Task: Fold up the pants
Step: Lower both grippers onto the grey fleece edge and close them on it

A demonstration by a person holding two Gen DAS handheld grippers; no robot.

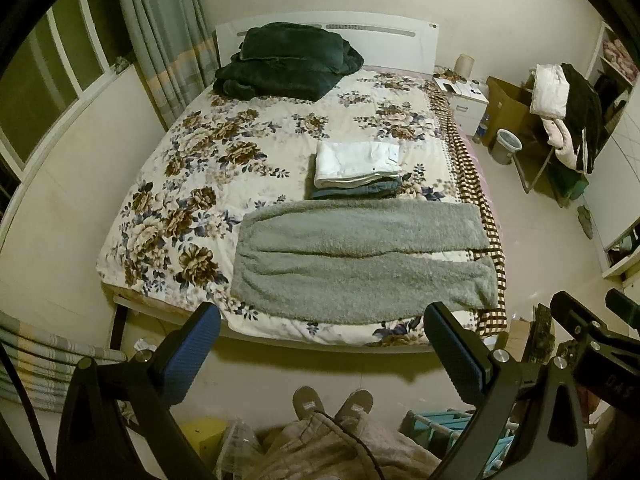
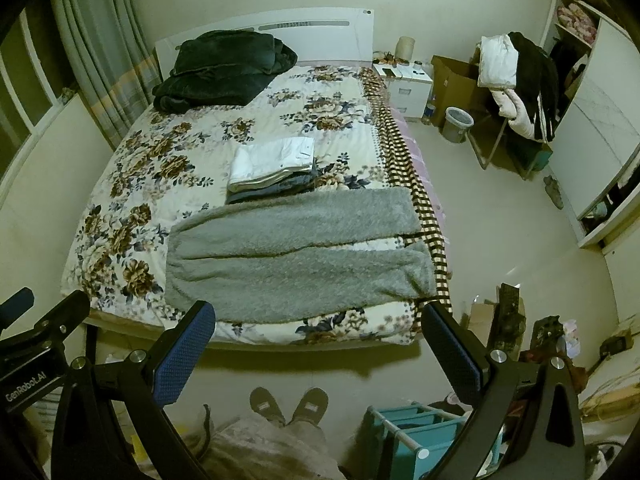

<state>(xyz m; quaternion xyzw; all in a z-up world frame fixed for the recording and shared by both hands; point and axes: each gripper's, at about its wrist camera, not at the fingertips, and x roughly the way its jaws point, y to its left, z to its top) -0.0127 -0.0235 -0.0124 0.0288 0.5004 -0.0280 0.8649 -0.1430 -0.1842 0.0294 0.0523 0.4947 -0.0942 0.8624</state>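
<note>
Pants (image 1: 360,264), grey and fluffy, are spread flat across the foot of the bed (image 1: 168,216), just before the folded stack (image 1: 356,168). Left gripper (image 1: 320,356) and right gripper (image 2: 316,356) are held wide open, empty. The overhanging cuffs could likely be dragged off the edge by an uneven pull.

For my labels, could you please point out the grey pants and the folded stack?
grey pants (image 1: 360,276), left wrist view, on the near leg.
folded stack (image 1: 356,162), left wrist view, on the white top piece.
</note>
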